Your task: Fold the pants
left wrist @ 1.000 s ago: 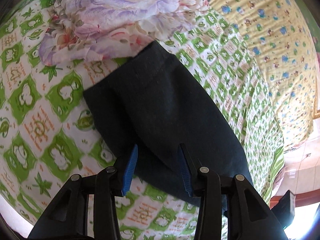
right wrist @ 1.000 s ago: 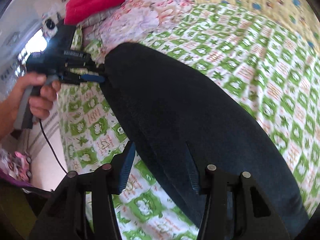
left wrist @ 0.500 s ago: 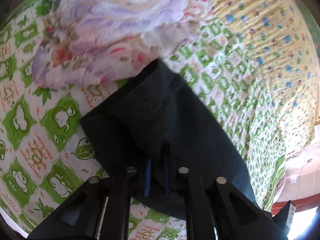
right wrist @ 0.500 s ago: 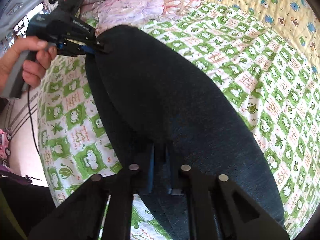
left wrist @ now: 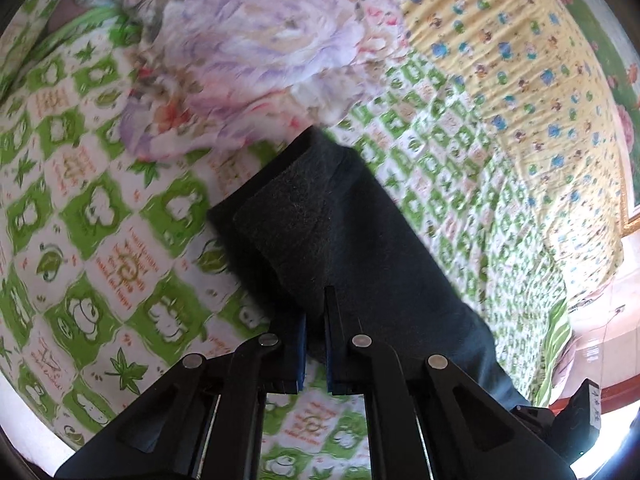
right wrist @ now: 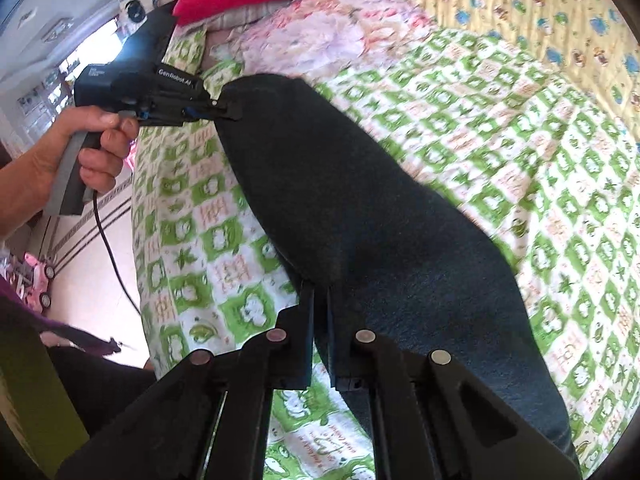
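Two pinches on one pair of dark navy cloth pants [left wrist: 360,248], lying long and flat on the green-and-white checked bedsheet [left wrist: 100,240]. On the left, left gripper [left wrist: 316,312] squeezed tight on the near edge of the pants, close to one end. Easy to see from the right wrist view too: same left gripper [right wrist: 224,110], held by a bare hand [right wrist: 92,148], biting a corner of the pants [right wrist: 360,200]. On the right, right gripper [right wrist: 318,300] squeezed tight on the same near edge, further along.

Looks already folded once, leg on leg, with two layers showing at the end. No fold across the length yet. Probably just the start of the next fold: lift both pinched spots and carry them over. Most of the job left to do.

Now edges and room, left to right. Bed edge and pale floor [right wrist: 92,280] just beside the left gripper, so little room that way. Pink and purple flowery blanket [left wrist: 260,48] at the far end of the pants, touching or nearly touching; cannot tell which. Plenty of bare sheet past the far long edge. Yellow dotted quilt [left wrist: 520,60] well apart on the right.
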Tool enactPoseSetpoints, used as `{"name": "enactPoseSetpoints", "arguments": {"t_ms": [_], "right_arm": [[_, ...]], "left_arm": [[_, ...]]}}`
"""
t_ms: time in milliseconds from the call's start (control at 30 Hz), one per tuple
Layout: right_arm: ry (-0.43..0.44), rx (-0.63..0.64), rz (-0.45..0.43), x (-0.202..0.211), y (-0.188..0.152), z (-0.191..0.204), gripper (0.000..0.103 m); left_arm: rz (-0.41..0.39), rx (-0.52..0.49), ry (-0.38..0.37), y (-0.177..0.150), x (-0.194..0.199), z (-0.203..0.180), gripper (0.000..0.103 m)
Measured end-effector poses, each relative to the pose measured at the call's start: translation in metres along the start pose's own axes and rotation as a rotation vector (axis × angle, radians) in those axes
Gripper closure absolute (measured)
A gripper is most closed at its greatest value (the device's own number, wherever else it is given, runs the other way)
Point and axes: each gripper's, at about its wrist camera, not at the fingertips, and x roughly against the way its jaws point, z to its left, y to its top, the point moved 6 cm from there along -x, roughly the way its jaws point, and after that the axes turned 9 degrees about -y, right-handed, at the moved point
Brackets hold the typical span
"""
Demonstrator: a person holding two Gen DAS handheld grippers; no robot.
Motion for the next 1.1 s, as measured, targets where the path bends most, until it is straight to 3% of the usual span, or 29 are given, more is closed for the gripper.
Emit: {"name": "enactPoseSetpoints", "arguments": {"t_ms": [200, 267, 367, 533, 900, 1100], "right_arm": [[-0.007, -0.054, 0.069, -0.027, -0.010, -0.003, 0.093], [0.004, -0.069, 0.078, -0.029, -0.011, -0.004, 0.088], [0.006, -0.079, 0.062, -0.021, -0.008, -0.006, 0.082], [0.029, -0.155, 0.006, 0.000, 0.002, -0.017, 0.073], [0.015, -0.399, -0.059, 0.000, 0.050, -0.099, 0.073], [0.058, -0.518, 0.012, -0.034, 0.059, -0.135, 0.073]], "left_arm": [[0.007, 0.010, 0.027, -0.004, -0.015, 0.015, 0.091], [0.003, 0.026, 0.017, -0.004, -0.011, 0.015, 0.081], [-0.021, 0.028, 0.033, -0.001, 0.001, 0.016, 0.069], [-0.035, 0.060, 0.024, 0.003, 0.014, 0.021, 0.063], [-0.017, 0.097, 0.022, 0.011, 0.004, 0.025, 0.061], [-0.016, 0.111, 0.027, 0.020, -0.005, 0.031, 0.061]]}}
